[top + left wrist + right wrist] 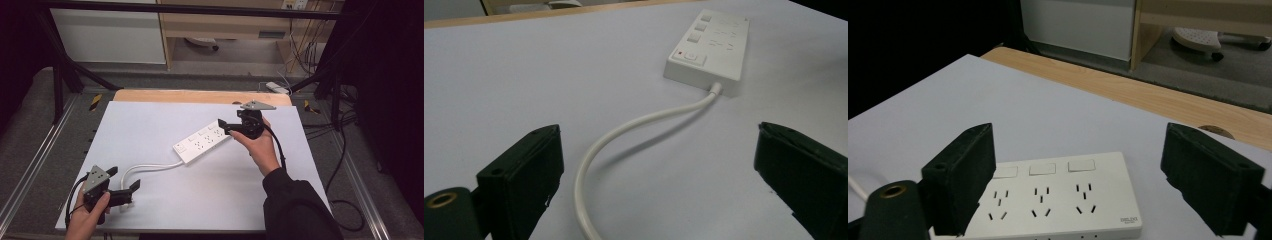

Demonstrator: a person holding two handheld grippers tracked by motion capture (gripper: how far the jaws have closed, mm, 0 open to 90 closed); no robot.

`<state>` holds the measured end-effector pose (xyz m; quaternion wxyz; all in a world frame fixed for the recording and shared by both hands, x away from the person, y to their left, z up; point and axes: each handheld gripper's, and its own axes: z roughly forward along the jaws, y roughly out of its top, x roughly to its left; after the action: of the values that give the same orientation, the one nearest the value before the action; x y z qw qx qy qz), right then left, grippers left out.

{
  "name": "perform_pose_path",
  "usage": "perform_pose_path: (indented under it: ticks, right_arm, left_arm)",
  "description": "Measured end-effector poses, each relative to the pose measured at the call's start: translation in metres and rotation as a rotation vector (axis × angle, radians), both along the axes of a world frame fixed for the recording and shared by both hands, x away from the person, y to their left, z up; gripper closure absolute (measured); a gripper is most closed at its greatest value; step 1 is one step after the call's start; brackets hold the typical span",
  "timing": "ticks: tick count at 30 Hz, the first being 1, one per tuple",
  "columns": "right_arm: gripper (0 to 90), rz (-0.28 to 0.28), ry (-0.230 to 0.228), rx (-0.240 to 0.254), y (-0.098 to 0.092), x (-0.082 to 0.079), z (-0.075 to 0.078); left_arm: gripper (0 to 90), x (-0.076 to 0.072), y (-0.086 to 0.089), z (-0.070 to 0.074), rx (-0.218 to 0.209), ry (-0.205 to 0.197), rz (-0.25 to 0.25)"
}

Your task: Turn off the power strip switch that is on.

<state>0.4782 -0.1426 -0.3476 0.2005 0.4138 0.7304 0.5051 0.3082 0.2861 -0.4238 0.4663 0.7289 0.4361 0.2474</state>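
Note:
A white power strip (202,142) with several sockets and switches lies slantwise in the middle of the white table top (150,120). Its white cable (150,166) curves off toward the near left. My right gripper (226,128) hovers at the strip's far right end, jaws wide and open, nothing between them. In the right gripper view the strip (1063,200) lies just below my right gripper (1078,175). My left gripper (123,178) rests near the front left corner, open. In the left gripper view the cable (634,125) runs untouched between the jaws of my left gripper (659,170) toward the strip (706,47).
A wooden strip (200,96) borders the table's far edge. Black frame bars (65,75) stand at the back left and right. Loose cables (345,200) lie on the floor to the right. A cabinet (220,25) stands behind the table.

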Motion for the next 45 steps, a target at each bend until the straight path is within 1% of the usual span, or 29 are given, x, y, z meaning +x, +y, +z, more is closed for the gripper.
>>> perform_pose_path:
  ticks: [6,7,9,14,16,18,23,30,32,37,41,45]
  right_arm:
    - [6.0,-0.016,-0.033,0.014,-0.013,-0.012,0.005]
    - [5.2,-0.016,-0.032,0.012,-0.016,-0.013,0.006]
    - [5.5,-0.024,-0.041,0.01,-0.021,-0.018,0.006]
    - [4.5,-0.029,-0.067,-0.006,-0.034,-0.03,0.005]
    - [4.3,-0.04,-0.078,-0.023,-0.039,-0.035,0.005]
    - [4.0,-0.043,-0.081,-0.027,-0.044,-0.04,0.004]
    - [4.0,-0.057,-0.092,-0.006,-0.059,-0.055,0.002]
    - [5.2,-0.09,-0.118,0.0,-0.083,-0.074,-0.002]
    - [5.7,-0.104,-0.13,0.0,-0.089,-0.079,-0.004]
    - [5.9,-0.124,-0.163,0.032,-0.105,-0.092,-0.01]
    - [5.6,-0.136,-0.192,0.034,-0.116,-0.101,-0.015]
    - [4.4,-0.147,-0.203,0.043,-0.125,-0.109,-0.02]
  left_arm:
    - [5.8,0.0,-0.001,0.0,-0.001,0.002,-0.002]
    - [5.8,0.0,-0.001,0.0,-0.001,0.002,-0.003]
    - [5.8,0.0,-0.001,0.0,0.0,0.003,-0.003]
    - [5.8,-0.001,-0.001,-0.001,0.0,0.003,-0.004]
    - [5.8,-0.001,-0.001,-0.001,0.001,0.004,-0.004]
    - [5.8,-0.001,-0.001,-0.001,0.001,0.005,-0.005]
    - [5.8,-0.001,-0.001,-0.001,0.0,0.005,-0.003]
    - [5.8,-0.001,-0.001,0.0,0.0,0.003,-0.004]
    - [5.8,-0.002,-0.001,0.0,0.0,0.003,-0.003]
    - [5.8,-0.002,-0.001,-0.001,0.0,0.004,0.001]
    - [5.8,-0.002,-0.001,-0.001,0.0,0.003,0.001]
    - [5.8,-0.002,-0.001,-0.001,-0.001,0.002,0.002]
